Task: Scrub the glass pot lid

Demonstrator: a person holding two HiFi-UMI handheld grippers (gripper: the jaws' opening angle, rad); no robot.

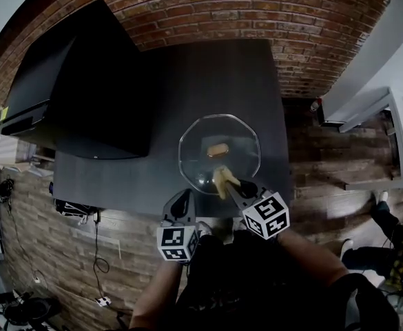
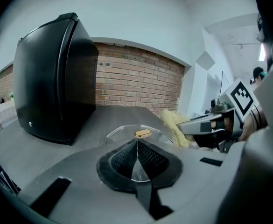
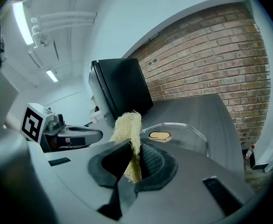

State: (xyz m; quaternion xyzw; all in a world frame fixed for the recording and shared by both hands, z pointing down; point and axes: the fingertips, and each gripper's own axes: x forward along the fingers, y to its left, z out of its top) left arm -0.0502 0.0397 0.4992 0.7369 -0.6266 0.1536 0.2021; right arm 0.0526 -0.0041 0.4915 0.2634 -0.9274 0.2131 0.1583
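Observation:
The glass pot lid (image 1: 239, 143) lies flat on the dark table (image 1: 208, 67), with its gold knob (image 1: 218, 149) on top. My left gripper (image 1: 185, 197) is at the lid's near left rim. In the left gripper view the left gripper (image 2: 137, 143) is shut on the clear edge of the lid (image 2: 122, 132). My right gripper (image 1: 234, 188) is shut on a yellow fibrous scrubber (image 1: 224, 179), held over the lid's near edge. In the right gripper view the scrubber (image 3: 127, 127) sticks up from the right gripper (image 3: 135, 148), in front of the lid (image 3: 187, 134) and its knob (image 3: 160, 136).
A large black box-shaped appliance (image 1: 84, 88) stands on the table's left part, close to the lid. A brick wall (image 1: 256, 5) runs behind the table. The table's front edge is just under the grippers, and a white unit (image 1: 394, 81) stands to the right.

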